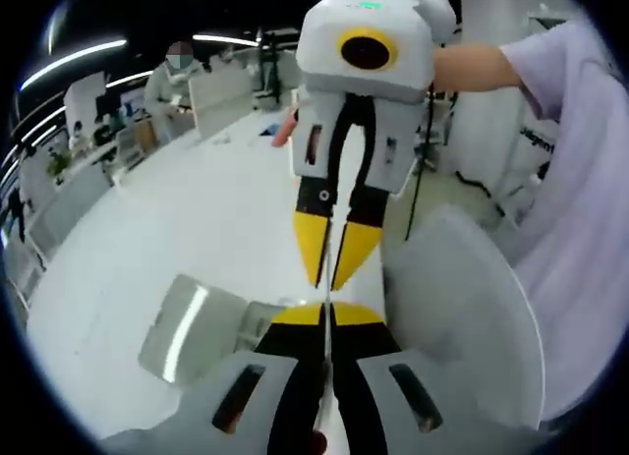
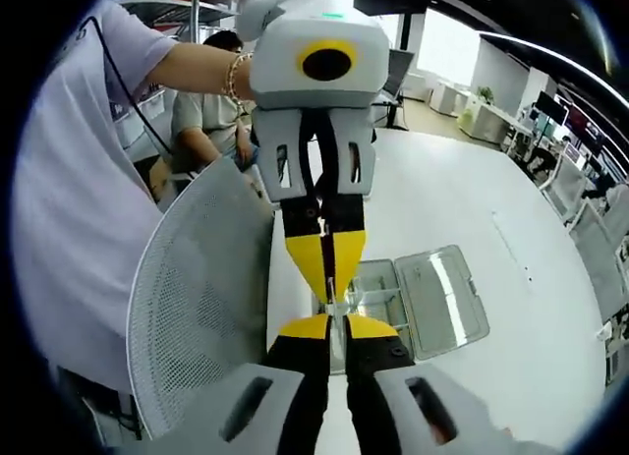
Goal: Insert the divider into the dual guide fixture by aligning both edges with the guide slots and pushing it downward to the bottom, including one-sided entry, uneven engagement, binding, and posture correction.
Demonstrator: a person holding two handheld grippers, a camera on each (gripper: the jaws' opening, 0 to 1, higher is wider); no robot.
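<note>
A thin clear divider [image 2: 339, 306], seen edge-on, hangs above the white table between my two grippers. My left gripper [image 1: 328, 315] is shut on its near edge, where the divider [image 1: 326, 352] shows as a fine line between the yellow fingertips. My right gripper [image 2: 335, 327] is shut on the opposite edge. In the left gripper view the right gripper [image 1: 330, 278] points down from above, tip to tip with mine. The left gripper [image 2: 334, 283] does the same in the right gripper view. The clear guide fixture [image 2: 378, 300], a box with its lid [image 2: 442, 300] laid open, sits below; it shows again as the fixture [image 1: 192, 327].
A white mesh chair back [image 2: 197, 308] stands close beside the table edge, also seen as the chair [image 1: 462, 308]. The white table [image 2: 462, 209] stretches away behind the fixture. A seated person [image 2: 211, 116] is behind, and desks and monitors line the room.
</note>
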